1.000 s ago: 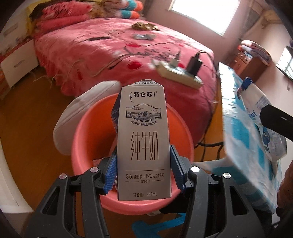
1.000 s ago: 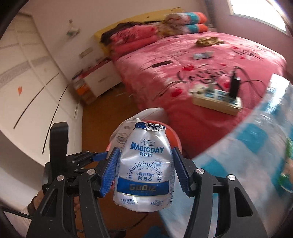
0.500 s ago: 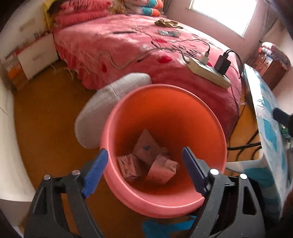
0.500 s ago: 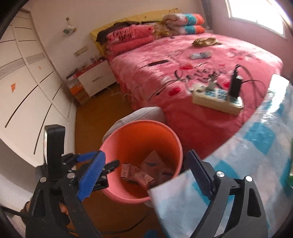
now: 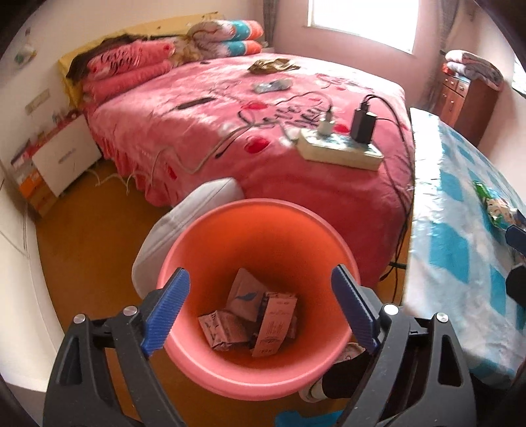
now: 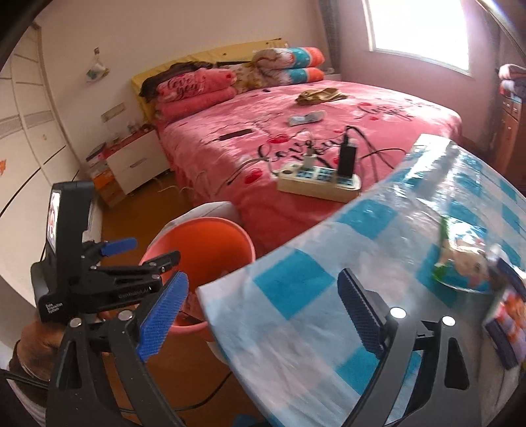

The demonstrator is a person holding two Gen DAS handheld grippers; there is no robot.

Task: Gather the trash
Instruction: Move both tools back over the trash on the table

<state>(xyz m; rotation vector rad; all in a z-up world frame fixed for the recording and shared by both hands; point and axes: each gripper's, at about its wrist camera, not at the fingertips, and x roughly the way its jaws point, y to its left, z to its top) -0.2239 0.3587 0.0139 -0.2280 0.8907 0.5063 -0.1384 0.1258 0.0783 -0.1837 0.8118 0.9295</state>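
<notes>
Several cartons in the bucket beside bed and table

The bucket is smooth, slightly glossy pink plastic, holding crumpled paper cartons. A shiny plastic cloth covers the worktop; the bed wears plush fleece. Ribbed blue pads line matt black tongs.

Daylight coming in from window, blowing out white. Room looking bright, colours warm. Fisheye bending edges, corners going black. Glare shining on surface, which is smearing with motion blur.
</notes>
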